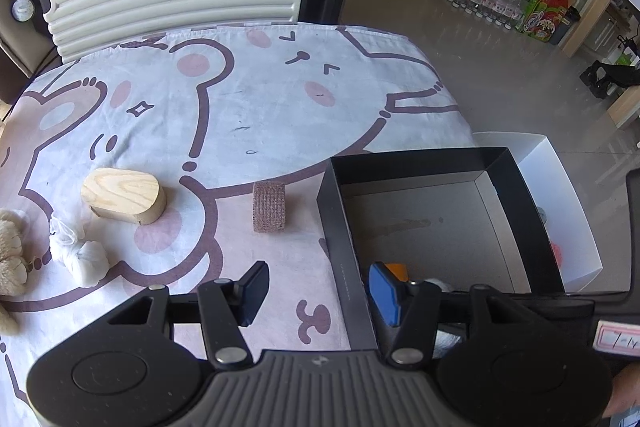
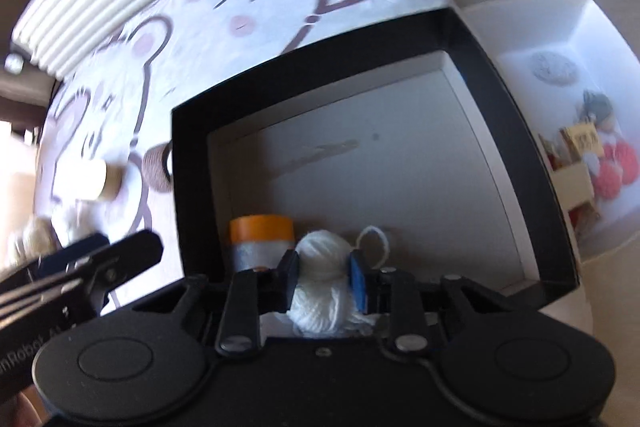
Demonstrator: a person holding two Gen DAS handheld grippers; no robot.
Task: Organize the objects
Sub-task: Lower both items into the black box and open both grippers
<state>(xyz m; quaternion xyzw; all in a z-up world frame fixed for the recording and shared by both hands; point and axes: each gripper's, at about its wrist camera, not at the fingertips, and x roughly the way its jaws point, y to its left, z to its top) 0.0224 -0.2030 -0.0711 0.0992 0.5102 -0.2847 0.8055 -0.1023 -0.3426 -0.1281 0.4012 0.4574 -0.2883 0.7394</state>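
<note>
2 grippers shown. Right gripper [image 2: 323, 277]: pads pinching white yarn ball [image 2: 320, 267], low inside black box [image 2: 192, 187] beside orange tape roll [image 2: 261, 227]. Left gripper [image 1: 316, 291]: jaws apart, empty, straddling box wall. Yarn: light, soft, compressible; loose strand may snag; grip across middle. On cloth [image 1: 240, 107]: wood block [image 1: 124, 195], brown roll [image 1: 269, 207]. White box [image 2: 580, 39] contents blurred, unclear; yarn underside hidden.

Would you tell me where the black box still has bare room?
The black box is bare across its middle and far end. Its near-left corner is crowded: the orange-topped roll stands beside white yarn in the right gripper.
</note>
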